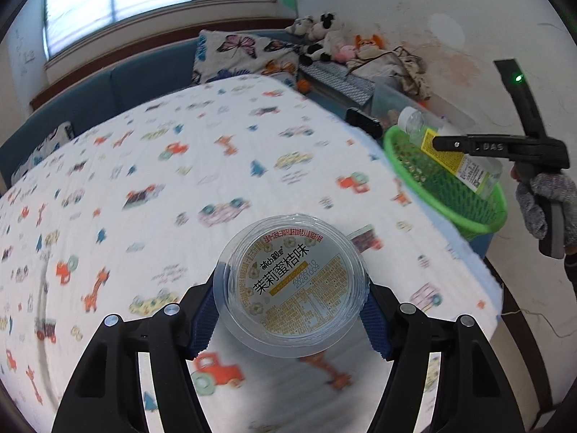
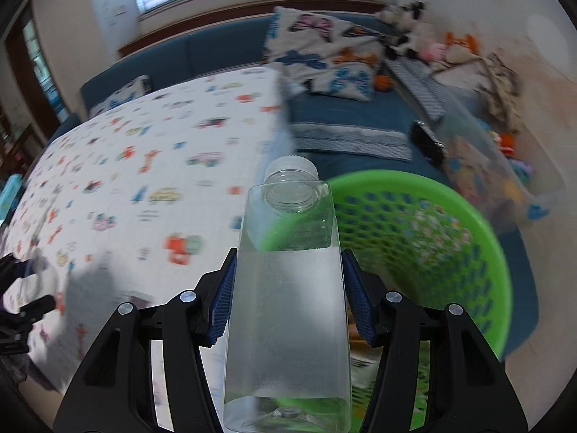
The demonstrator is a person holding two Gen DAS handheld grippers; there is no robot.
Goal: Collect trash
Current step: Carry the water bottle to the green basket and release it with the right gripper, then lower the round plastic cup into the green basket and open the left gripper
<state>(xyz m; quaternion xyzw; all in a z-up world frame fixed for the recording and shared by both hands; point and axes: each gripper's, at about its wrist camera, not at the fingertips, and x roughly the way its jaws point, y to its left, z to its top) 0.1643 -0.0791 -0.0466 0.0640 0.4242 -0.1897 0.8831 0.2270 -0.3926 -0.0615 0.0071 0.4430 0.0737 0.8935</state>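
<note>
My left gripper (image 1: 290,310) is shut on a clear round plastic cup (image 1: 290,285) with a printed yellow lid, held above the patterned bed sheet (image 1: 162,180). My right gripper (image 2: 288,299) is shut on a clear square plastic bottle (image 2: 288,288) with a white cap, held at the near rim of the green mesh basket (image 2: 425,238). In the left wrist view the right gripper (image 1: 436,142) holds the bottle (image 1: 454,151) tilted over the basket (image 1: 479,216), which stands at the bed's right edge.
A butterfly pillow (image 1: 245,57) and stuffed toys (image 1: 324,39) lie at the far end. A clear storage bin (image 2: 497,166) of toys stands beyond the basket. A black object (image 1: 362,122) lies by the basket. The left gripper shows at the right wrist view's left edge (image 2: 18,288).
</note>
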